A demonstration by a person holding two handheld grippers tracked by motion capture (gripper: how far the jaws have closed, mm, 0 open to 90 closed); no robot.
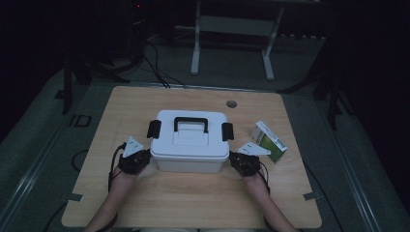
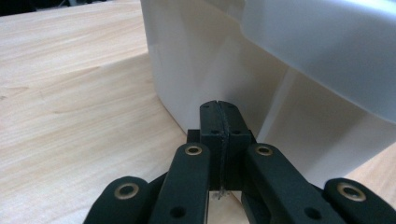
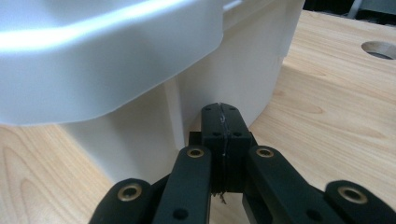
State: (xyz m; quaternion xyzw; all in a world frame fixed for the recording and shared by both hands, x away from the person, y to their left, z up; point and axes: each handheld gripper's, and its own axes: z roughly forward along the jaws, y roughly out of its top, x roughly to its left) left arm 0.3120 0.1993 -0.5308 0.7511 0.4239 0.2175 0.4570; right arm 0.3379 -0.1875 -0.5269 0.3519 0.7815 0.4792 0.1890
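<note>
Storage box [image 1: 189, 140], white with a black handle and a clip at each end, sits right between your two grippers, and you've got one at each end wall. Your left gripper [image 2: 218, 106] has its jaws pressed fully together with nothing between them, tips just short of the box's wall below the overhanging lid rim; I can't tell if they touch. Your right gripper [image 3: 221, 108] is the same story: jaws closed flat on each other, empty, tips close in under the lid's lip at the near corner. It looks like you're squeezing the box between closed tips to shift it, so keep both pushes level and opposite, low on the walls, or the box will twist. Watch that lid rim above each jaw; it could catch. Beyond your right jaws lies a small green and white carton [image 1: 269, 141], near the box, so slide away from it. The table [image 1: 193, 203] has open room ahead of the jaws and on the left.
</note>
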